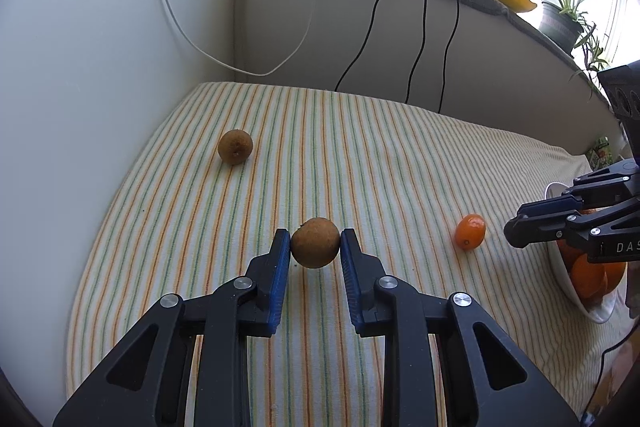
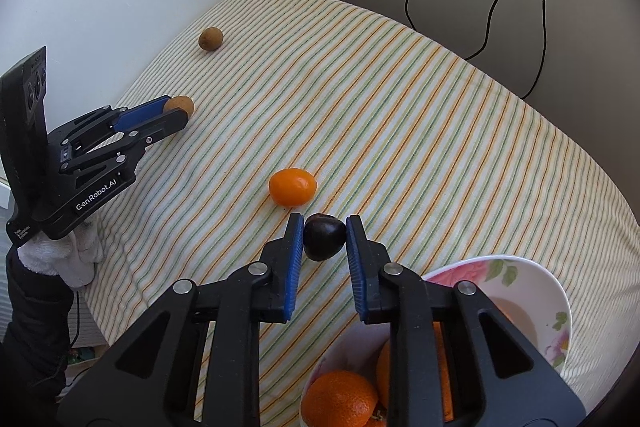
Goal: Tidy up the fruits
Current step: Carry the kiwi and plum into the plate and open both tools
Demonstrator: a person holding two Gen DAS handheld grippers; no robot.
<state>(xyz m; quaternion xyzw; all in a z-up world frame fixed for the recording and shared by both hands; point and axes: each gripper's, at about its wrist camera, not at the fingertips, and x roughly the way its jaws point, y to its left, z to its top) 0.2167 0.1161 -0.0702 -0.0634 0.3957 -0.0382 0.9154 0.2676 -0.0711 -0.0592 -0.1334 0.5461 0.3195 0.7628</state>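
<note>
Two tools working over striped worktop cloth (image 1: 360,155). Flowered bowl (image 2: 532,291) sitting directly under right tool, holding oranges (image 2: 340,399). Left tool (image 1: 315,247) gripping brown fruit (image 1: 315,242) between blue pads, raised above cloth. Right tool (image 2: 324,237) pinching dark plum (image 2: 324,237) between pads, just above bowl's near rim. Loose small orange (image 2: 292,187) lying just ahead of right tool. Second brown fruit (image 1: 235,147) lying far ahead-left of left tool.

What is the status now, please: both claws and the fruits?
Left claw shut on brown fruit, lifted. Right claw shut on dark fruit, near bowl. Loose on cloth: second brown fruit, small orange fruit. No obstruction seen.
</note>
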